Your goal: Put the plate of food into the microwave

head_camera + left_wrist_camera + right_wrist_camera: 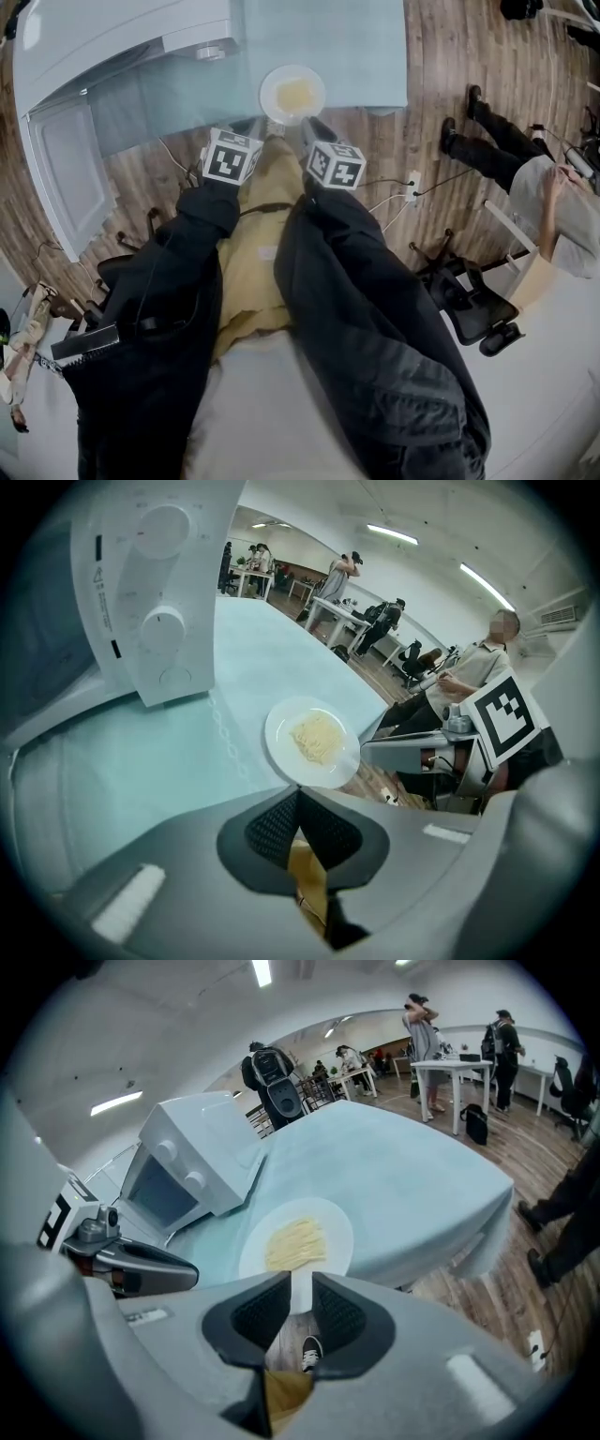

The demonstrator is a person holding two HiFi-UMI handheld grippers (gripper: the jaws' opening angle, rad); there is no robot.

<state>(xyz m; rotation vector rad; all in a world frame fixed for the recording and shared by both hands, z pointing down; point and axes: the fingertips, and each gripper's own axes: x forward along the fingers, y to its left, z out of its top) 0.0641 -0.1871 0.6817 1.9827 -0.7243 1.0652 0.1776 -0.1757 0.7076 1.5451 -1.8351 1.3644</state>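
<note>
No legible text or numbers.

Bright even light from ceiling strip lights [392, 533], soft shadows, strong fisheye bending, dark vignetted corners in both gripper views

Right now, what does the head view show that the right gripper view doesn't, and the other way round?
Only the head view shows the person's dark jacket sleeves and the black wheeled office chair. Only the right gripper view shows the right gripper close up, its grey jaws standing apart, plus people standing at a white desk far off. Both show the round white plate of yellow noodles at the edge of the pale blue table, and the white microwave.
</note>
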